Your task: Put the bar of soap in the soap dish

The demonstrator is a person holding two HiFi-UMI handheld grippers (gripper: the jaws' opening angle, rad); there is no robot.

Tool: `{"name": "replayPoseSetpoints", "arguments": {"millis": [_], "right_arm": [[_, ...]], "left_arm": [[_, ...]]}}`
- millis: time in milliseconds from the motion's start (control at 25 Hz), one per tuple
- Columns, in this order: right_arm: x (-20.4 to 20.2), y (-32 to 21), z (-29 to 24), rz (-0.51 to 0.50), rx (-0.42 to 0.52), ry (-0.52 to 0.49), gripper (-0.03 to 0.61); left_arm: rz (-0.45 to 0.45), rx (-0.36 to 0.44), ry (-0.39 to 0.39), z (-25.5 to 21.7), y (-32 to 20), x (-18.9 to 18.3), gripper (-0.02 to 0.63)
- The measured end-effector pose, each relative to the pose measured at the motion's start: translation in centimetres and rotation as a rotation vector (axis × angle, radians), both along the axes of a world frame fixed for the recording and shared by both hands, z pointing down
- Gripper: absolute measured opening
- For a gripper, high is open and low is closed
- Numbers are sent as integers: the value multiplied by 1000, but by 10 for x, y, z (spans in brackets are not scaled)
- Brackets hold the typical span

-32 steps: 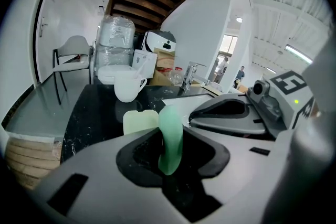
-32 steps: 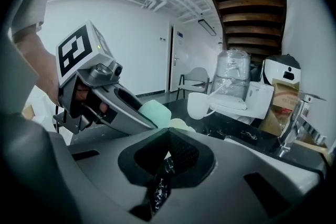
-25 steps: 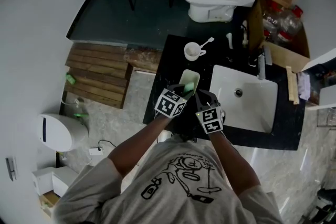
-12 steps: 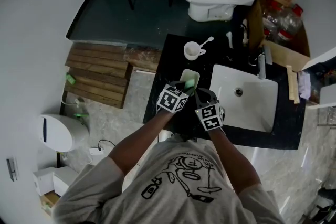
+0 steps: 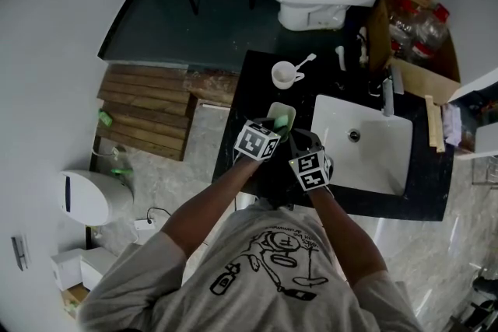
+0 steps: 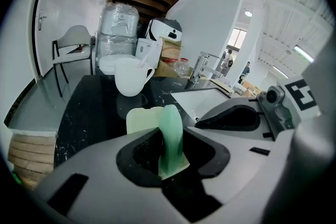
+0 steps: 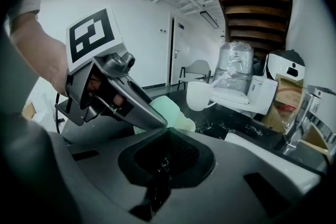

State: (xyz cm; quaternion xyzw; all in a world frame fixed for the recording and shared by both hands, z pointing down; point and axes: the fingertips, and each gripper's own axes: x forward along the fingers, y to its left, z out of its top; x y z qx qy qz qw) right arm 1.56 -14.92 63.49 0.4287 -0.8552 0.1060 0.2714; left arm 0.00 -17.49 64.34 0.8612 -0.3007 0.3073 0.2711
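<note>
The left tool [image 6: 169, 136] was clamped on the green bar of soap [image 6: 171, 122], held on edge at the near end of the pale soap dish [image 6: 137, 120], seemingly for lowering in. The right tool [image 7: 167, 131], its jaws together and empty, hovered just to the right.

A grey short-sleeved T-shirt [image 5: 272, 268] with a black line drawing printed on the front is worn. The left gripper [image 6: 170, 135] and the right gripper [image 7: 165, 157] are formed of smooth grey shells around black padded recesses. Each is topped by a cube [image 5: 257, 141] marked with black-and-white squares.
</note>
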Motion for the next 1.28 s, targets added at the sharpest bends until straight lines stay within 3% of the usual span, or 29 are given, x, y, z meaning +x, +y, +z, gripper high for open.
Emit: {"name": "replayPoseSetpoints", "arguments": {"millis": [1280], "right_arm": [[8, -8, 12, 19, -11, -2, 21]], "left_arm": [[38, -62, -16, 10, -11, 8, 114]]}}
